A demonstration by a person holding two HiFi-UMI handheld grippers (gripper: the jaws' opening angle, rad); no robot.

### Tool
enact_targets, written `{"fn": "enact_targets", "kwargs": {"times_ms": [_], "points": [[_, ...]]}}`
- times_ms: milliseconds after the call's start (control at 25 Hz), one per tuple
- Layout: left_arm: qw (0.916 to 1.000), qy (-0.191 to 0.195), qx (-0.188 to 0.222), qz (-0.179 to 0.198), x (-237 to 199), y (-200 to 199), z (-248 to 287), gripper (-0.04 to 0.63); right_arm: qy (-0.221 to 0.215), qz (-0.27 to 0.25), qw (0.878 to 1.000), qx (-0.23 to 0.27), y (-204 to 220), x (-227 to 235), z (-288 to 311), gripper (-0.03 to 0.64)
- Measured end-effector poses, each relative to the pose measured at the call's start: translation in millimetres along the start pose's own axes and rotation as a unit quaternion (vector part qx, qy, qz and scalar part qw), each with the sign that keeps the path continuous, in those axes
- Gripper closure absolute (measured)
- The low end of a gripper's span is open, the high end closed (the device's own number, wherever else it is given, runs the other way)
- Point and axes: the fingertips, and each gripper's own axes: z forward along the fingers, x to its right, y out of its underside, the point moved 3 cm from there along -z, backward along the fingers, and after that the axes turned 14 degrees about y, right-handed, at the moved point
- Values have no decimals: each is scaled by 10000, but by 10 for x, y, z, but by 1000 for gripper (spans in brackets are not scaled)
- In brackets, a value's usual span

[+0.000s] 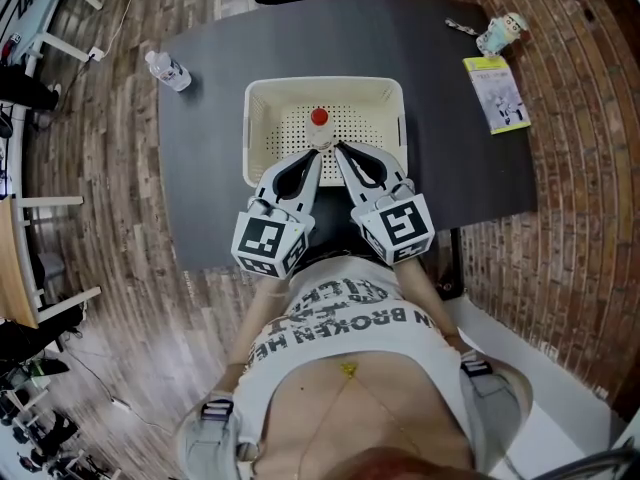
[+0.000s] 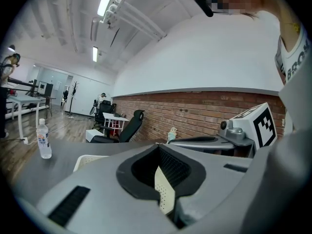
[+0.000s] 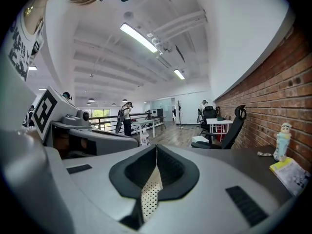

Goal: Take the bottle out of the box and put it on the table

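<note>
A white perforated box [image 1: 262, 98] sits in the middle of the dark table [image 1: 200, 168]. A bottle with a red cap [image 1: 319, 118] stands inside it, near its middle. My left gripper [image 1: 318, 155] and right gripper [image 1: 337, 149] reach over the box's near rim side by side, their tips just short of the bottle. Both are shut with nothing between the jaws. In the left gripper view the shut jaws [image 2: 158, 146] hide the bottle, and only the box's rim [image 2: 90, 158] shows. In the right gripper view the jaws [image 3: 156, 146] also meet, with perforated box wall [image 3: 148, 196] below them.
A second clear water bottle [image 1: 168, 70] stands on the table's far left corner [image 2: 44, 139]. A small figurine [image 1: 500, 33] and a yellow booklet [image 1: 497, 93] lie at the far right. A black office chair [image 2: 124, 128] stands beyond the table, by a brick wall.
</note>
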Motion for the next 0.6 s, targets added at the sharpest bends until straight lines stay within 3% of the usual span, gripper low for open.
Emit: {"fn": "enact_targets", "kwargs": {"times_ms": [600], "points": [[9999, 21, -114, -38, -59, 39, 121, 589, -26, 57, 10000, -50, 24, 70, 69, 607]]}}
